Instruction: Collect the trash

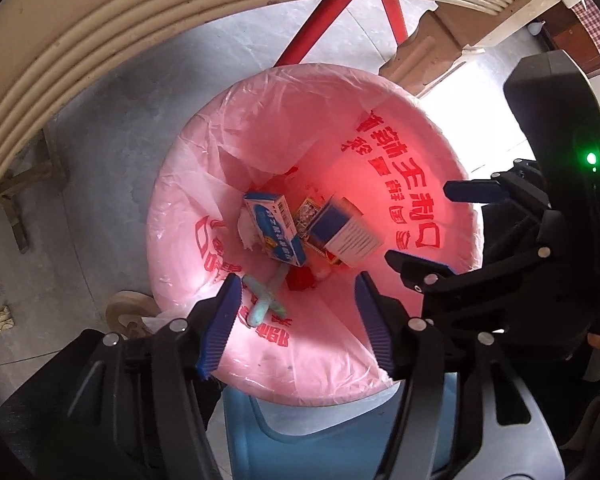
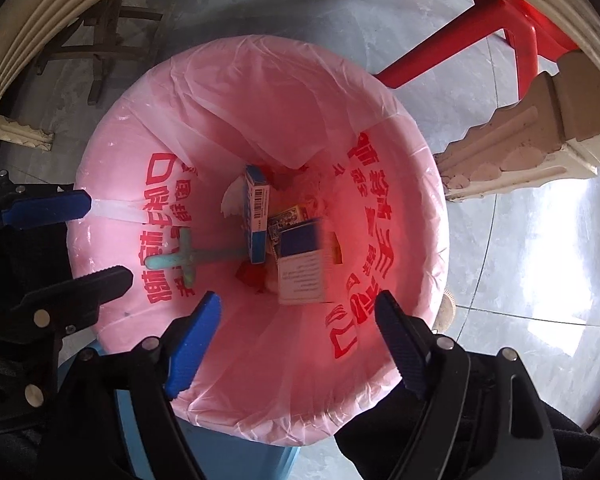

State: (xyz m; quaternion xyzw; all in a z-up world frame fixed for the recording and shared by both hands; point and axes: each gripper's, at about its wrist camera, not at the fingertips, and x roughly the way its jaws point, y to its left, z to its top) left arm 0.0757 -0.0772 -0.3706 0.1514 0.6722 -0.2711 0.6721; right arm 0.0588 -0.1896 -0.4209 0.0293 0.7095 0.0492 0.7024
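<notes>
A blue bin [image 1: 340,432] lined with a pink bag [image 1: 380,340] printed with red characters stands right below both grippers. At its bottom lie a blue-and-white box [image 1: 276,228], a dark-blue-and-white box [image 1: 342,232] that looks blurred, a pale green cross-shaped piece [image 1: 262,300] and a white tissue [image 1: 246,232]. My left gripper [image 1: 296,292] hangs open over the bag's mouth with nothing between its pads. My right gripper [image 2: 298,300] is open too, over the same bag [image 2: 260,92], above the dark-blue box [image 2: 302,264]. Each gripper shows in the other's view: right gripper [image 1: 420,224], left gripper [image 2: 106,240].
A red plastic stool [image 2: 520,40] stands on the grey tiled floor just beyond the bin. A cream table edge [image 1: 100,20] curves overhead, and its carved leg [image 2: 520,148] stands close to the bin's right side. A dark wooden frame [image 2: 100,40] sits at upper left.
</notes>
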